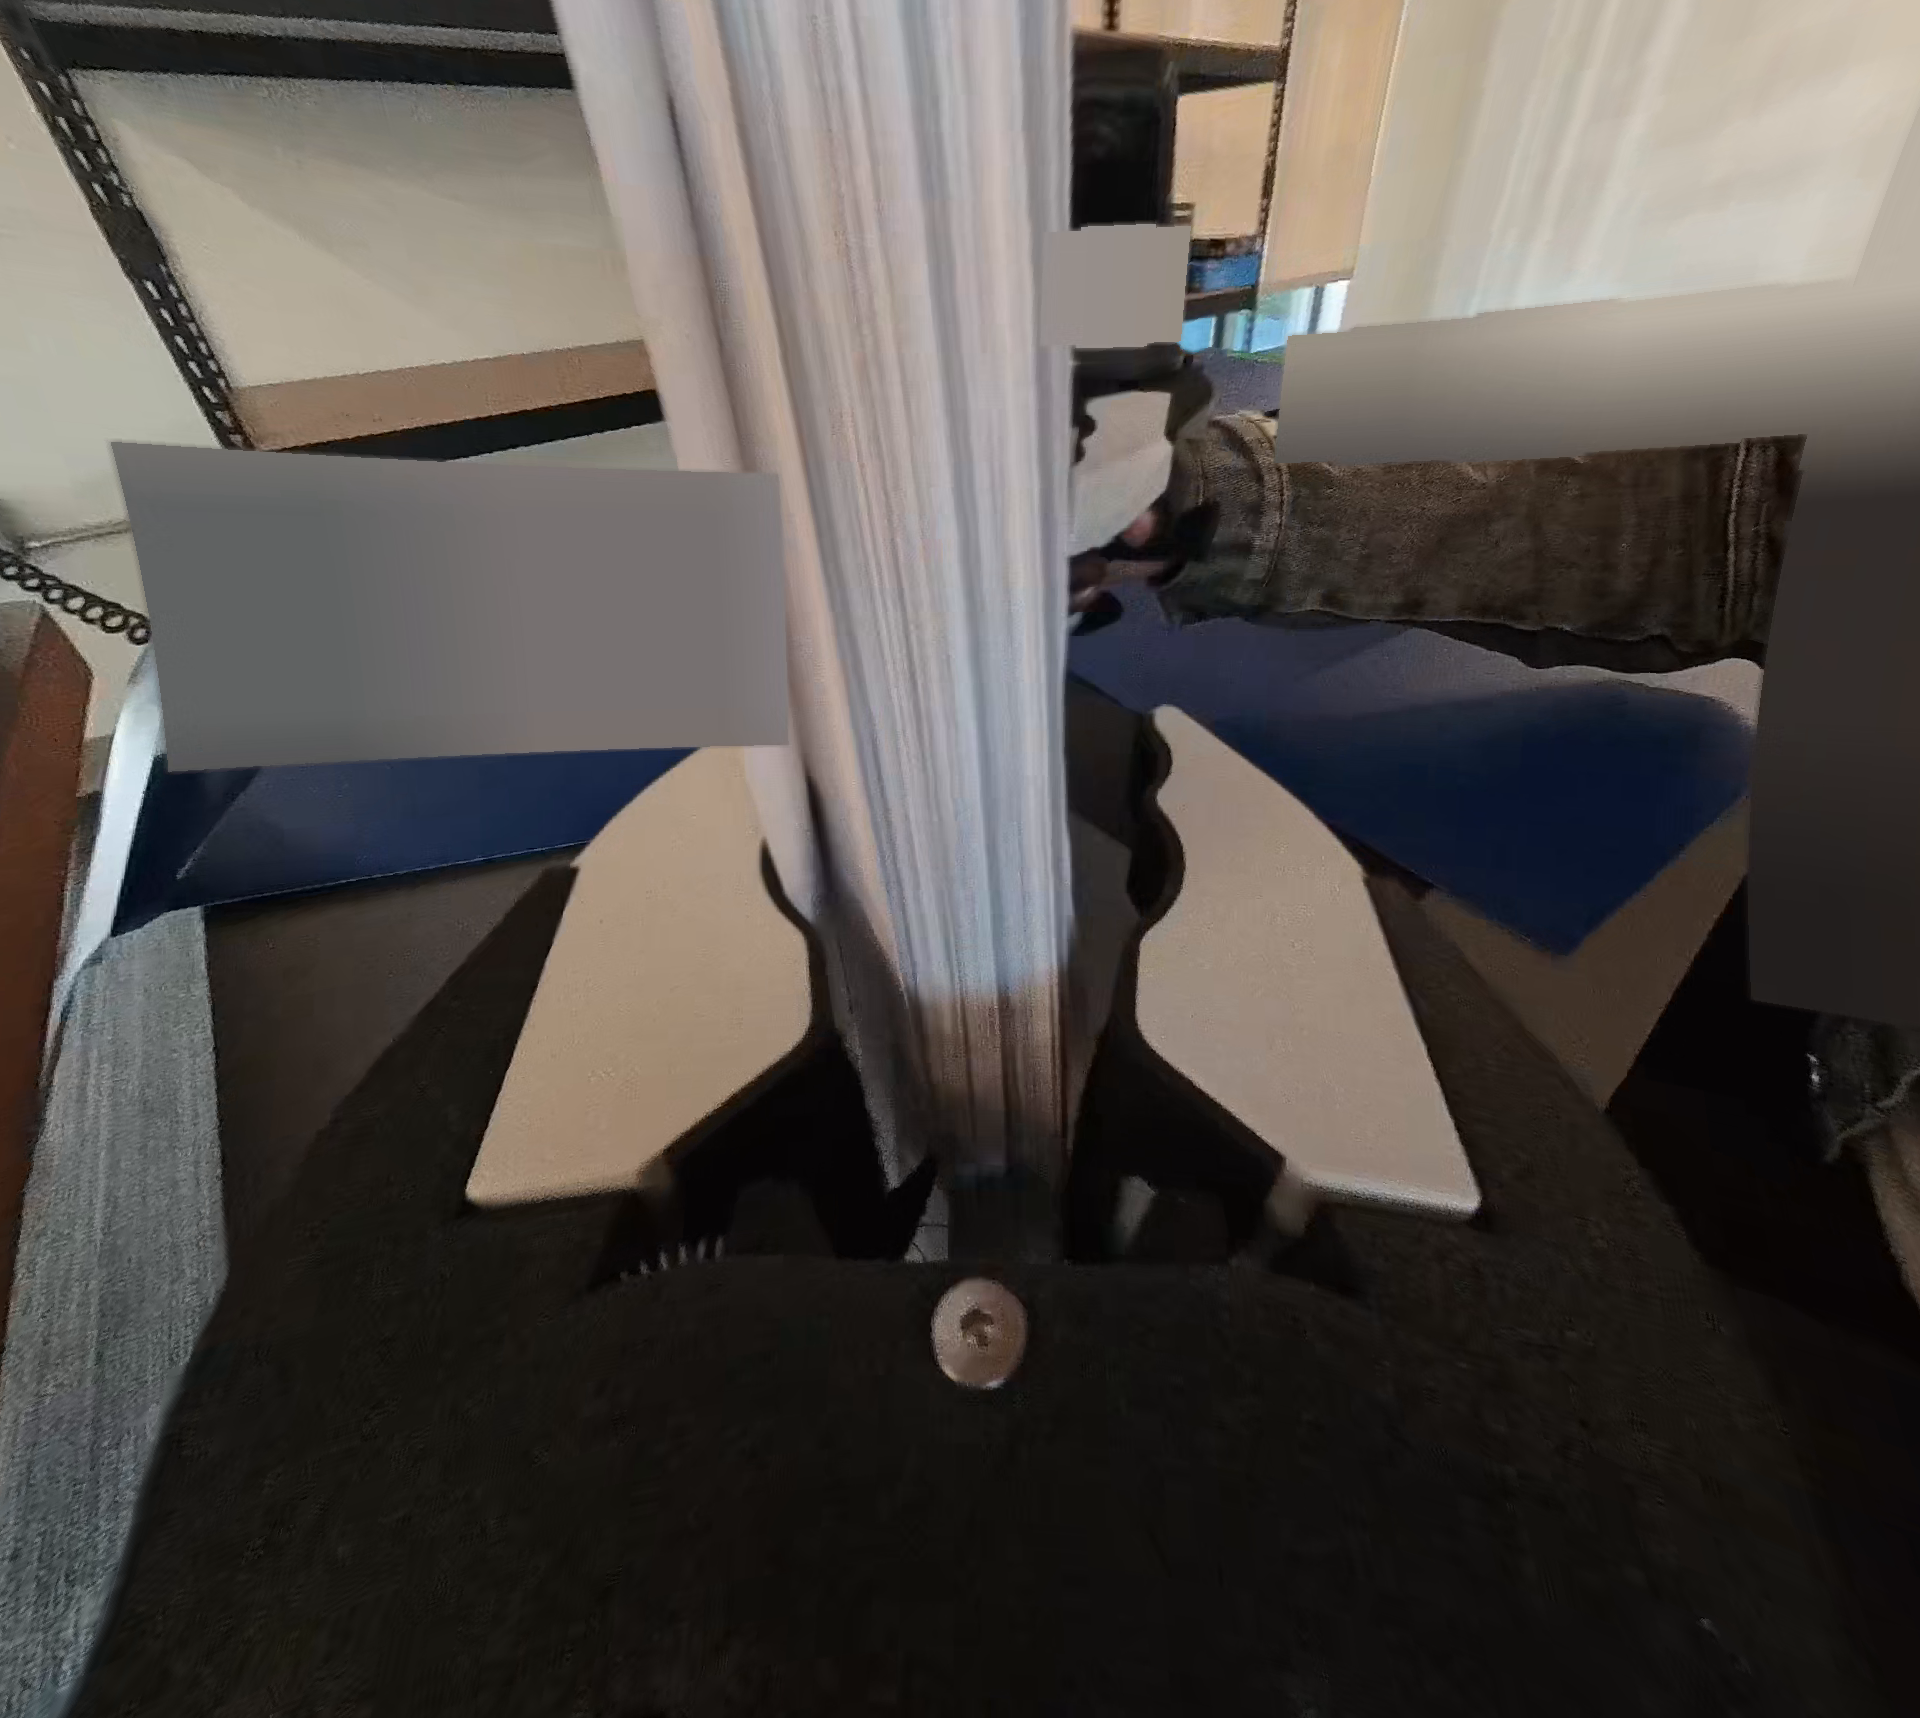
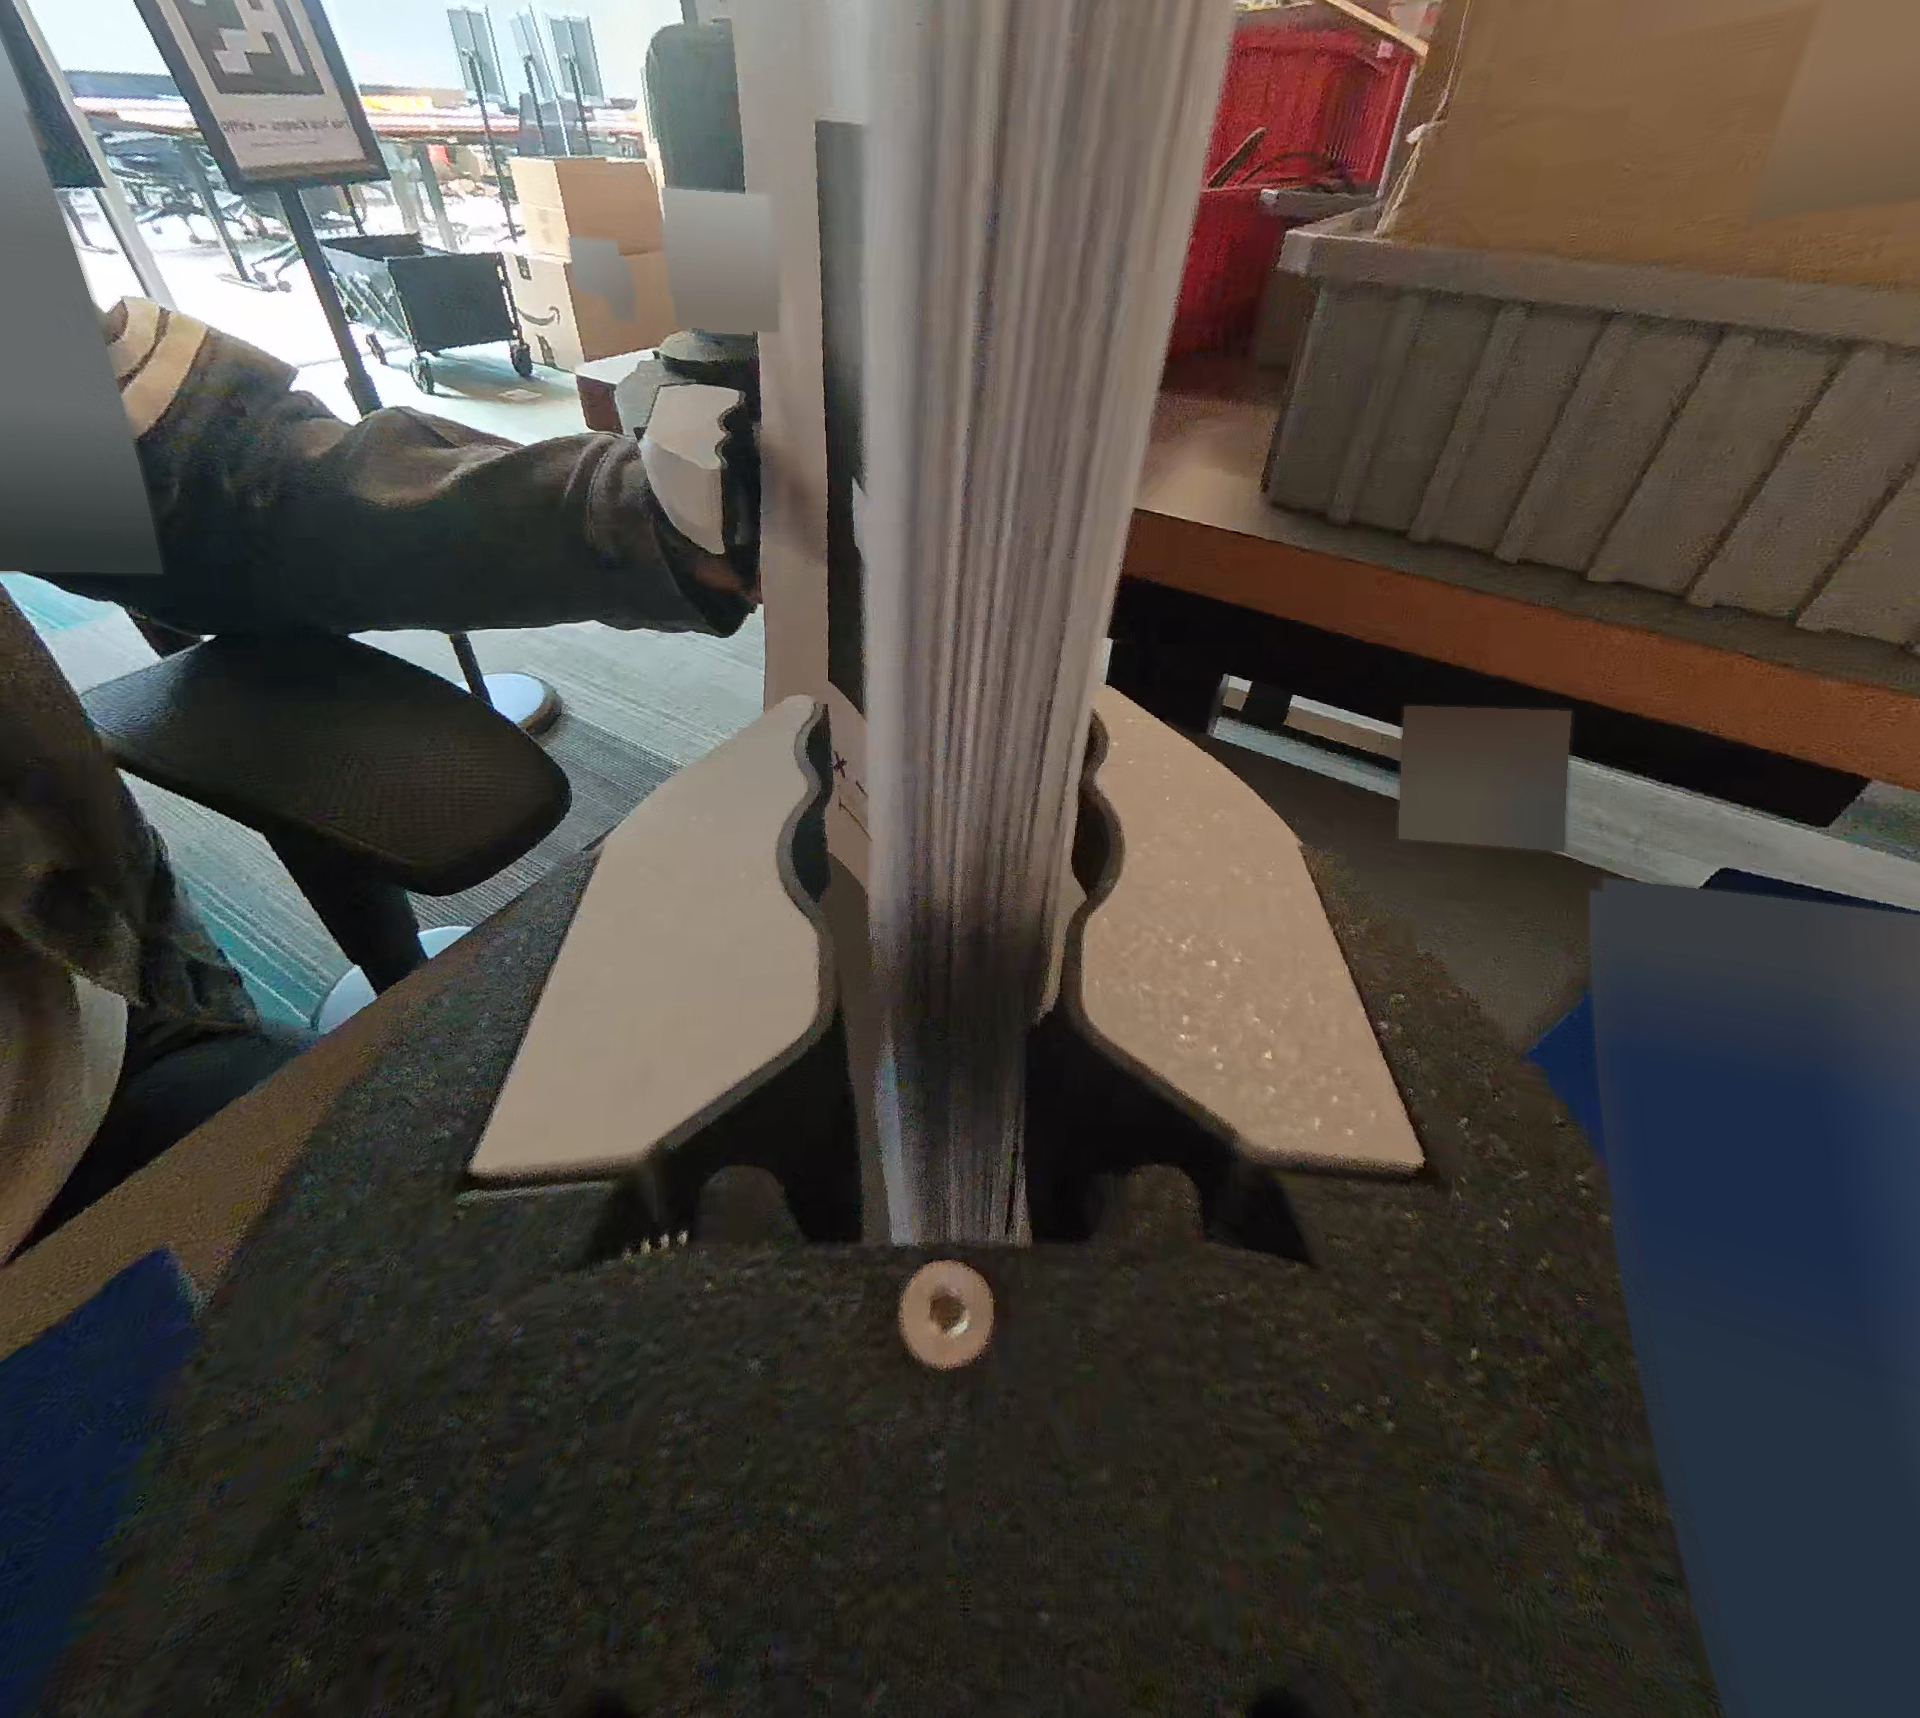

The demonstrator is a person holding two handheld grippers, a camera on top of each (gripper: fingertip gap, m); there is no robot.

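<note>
Gripping a thick stack of white paper (image 1: 914, 525) edge-on, the left gripper (image 1: 977, 847) has its fingers (image 1: 675, 972) closed against the sheets, which rise upright through the middle of the left wrist view. Beneath lies a dark tabletop (image 1: 343, 993) with a blue sheet (image 1: 1455, 764) spread across it; a metal shelving rack (image 1: 260, 214) stands far left, pale curtains (image 1: 1662, 58) hang far right, and a person's sleeve (image 1: 1455, 536) reaches in from the right. In the right wrist view the right gripper (image 2: 956, 827) likewise has its fingers (image 2: 686, 951) clamped on the same paper stack (image 2: 1039, 421), while the other gripper (image 2: 696, 473) holds its far left edge. A framed sign on a stand (image 2: 218, 6) is far left, cardboard boxes (image 2: 592, 255) sit on the carpeted floor (image 2: 644, 712), and a grey ribbed bin (image 2: 1558, 442) rests on a wooden shelf (image 2: 1455, 619) at right, with a red crate (image 2: 1299, 162) behind.
</note>
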